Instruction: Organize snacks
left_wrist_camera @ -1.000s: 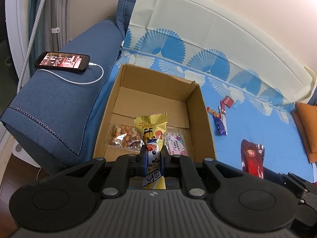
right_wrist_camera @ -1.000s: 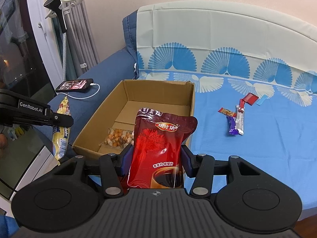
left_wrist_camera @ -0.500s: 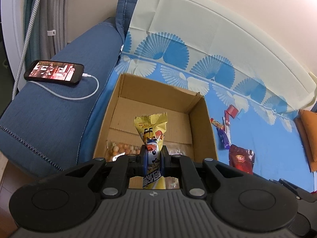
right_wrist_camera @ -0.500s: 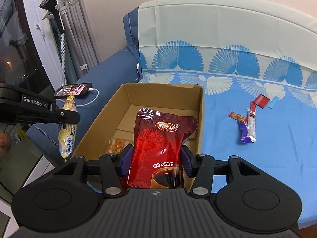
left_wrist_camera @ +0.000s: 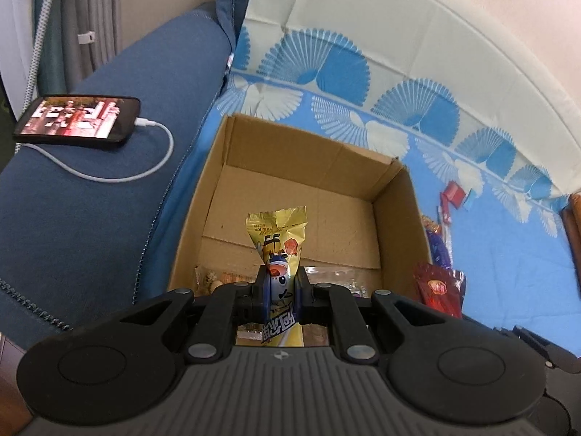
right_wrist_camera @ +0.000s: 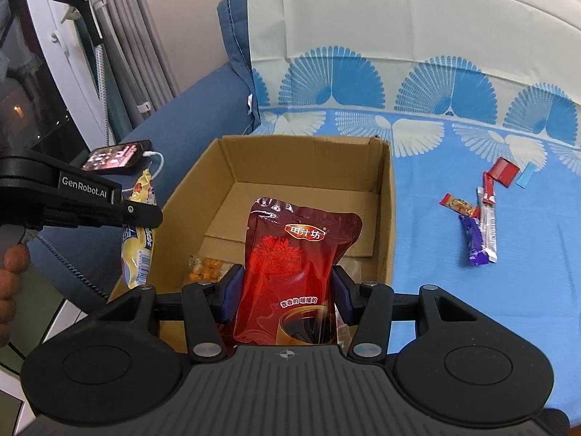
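Over on the left, our left gripper (left_wrist_camera: 279, 283) is clamped tight on a yellow snack tube (left_wrist_camera: 277, 239), poised over the near end of the cardboard box (left_wrist_camera: 312, 152). Inside the box we already spot a nut packet (right_wrist_camera: 205, 267) lying on the floor, so the sorting looks under way. Beside it, our right gripper (right_wrist_camera: 285, 294) grips the red pouch (right_wrist_camera: 297, 272) by its sides, above the box too. Further right, loose wrappers (right_wrist_camera: 479, 225) lie on the blue sheet (right_wrist_camera: 454, 290), well apart from the box — by our reckoning those remain to collect.
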Demonstrator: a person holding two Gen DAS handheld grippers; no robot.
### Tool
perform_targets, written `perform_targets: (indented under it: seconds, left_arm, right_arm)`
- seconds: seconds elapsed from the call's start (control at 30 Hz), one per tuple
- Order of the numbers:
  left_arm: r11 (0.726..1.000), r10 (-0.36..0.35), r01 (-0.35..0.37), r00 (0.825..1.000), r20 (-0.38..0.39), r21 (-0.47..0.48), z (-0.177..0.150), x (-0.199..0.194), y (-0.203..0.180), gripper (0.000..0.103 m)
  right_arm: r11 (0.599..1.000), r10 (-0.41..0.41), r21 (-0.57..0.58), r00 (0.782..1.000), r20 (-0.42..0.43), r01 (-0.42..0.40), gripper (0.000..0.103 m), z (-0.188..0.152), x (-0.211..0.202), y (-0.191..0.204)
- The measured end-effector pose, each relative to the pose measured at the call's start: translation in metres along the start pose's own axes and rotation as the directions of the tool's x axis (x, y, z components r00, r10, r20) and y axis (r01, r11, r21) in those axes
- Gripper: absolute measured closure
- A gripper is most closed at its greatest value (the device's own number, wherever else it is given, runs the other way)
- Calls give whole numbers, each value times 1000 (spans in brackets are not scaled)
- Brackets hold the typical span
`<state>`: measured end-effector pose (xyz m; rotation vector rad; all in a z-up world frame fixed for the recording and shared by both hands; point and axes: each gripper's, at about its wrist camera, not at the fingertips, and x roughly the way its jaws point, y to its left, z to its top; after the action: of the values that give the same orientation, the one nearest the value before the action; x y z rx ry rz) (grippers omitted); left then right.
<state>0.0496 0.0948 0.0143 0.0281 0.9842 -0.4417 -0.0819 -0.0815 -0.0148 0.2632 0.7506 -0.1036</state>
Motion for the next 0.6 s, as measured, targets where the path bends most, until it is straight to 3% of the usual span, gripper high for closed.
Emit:
perform_targets:
  seconds: [0.23,0.53,0.57,0.6]
  left_arm:
    - [999,34,-33,999,-39,24,8,38,-1,90]
    - [994,86,-84,996,-35,69,23,67,-5,89]
    - [993,94,-91,995,-31,71,25,69,-5,86]
    - [993,101,-99,995,-24,66,27,70,-3,74]
  right_arm:
    - [1000,-16,-5,1000,-11,16,48,14,30,-6]
    - [999,-41,-27,999,1,41,47,25,59,-13]
    - [999,-39,-23,999,9,39,44,26,60,-14]
    - [999,-30,-10,999,21,30,33,28,61,-17]
